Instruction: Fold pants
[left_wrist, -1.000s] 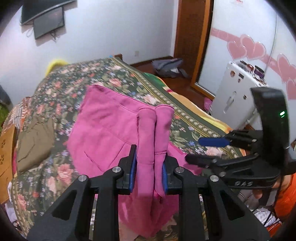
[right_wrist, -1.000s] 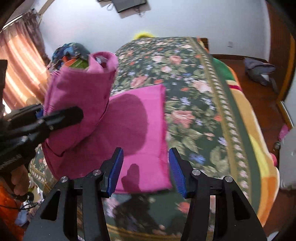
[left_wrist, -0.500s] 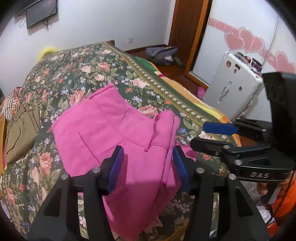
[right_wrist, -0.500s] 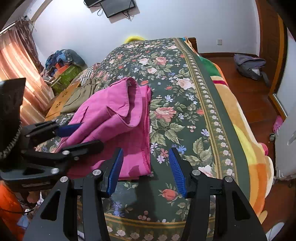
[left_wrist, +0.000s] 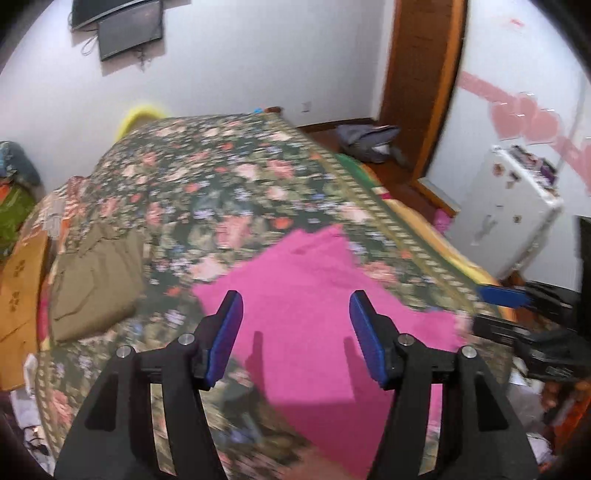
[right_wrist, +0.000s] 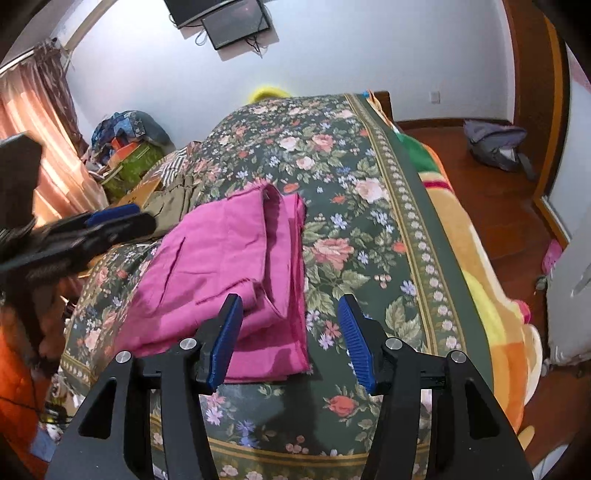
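Observation:
The pink pants lie folded in layers on the floral bedspread near the bed's front edge. They also show in the blurred left wrist view. My left gripper is open and empty above the pants; it appears at the left of the right wrist view. My right gripper is open and empty over the pants' near right corner; it appears at the right of the left wrist view.
An olive garment lies on the bed to the left of the pants. A white cabinet stands right of the bed. A grey bag lies on the wooden floor. Boxes and clothes are piled at the far left.
My left gripper opened and let go of the pink pants, which now lie folded on the bed. It has drawn back from them. My right gripper stayed open.

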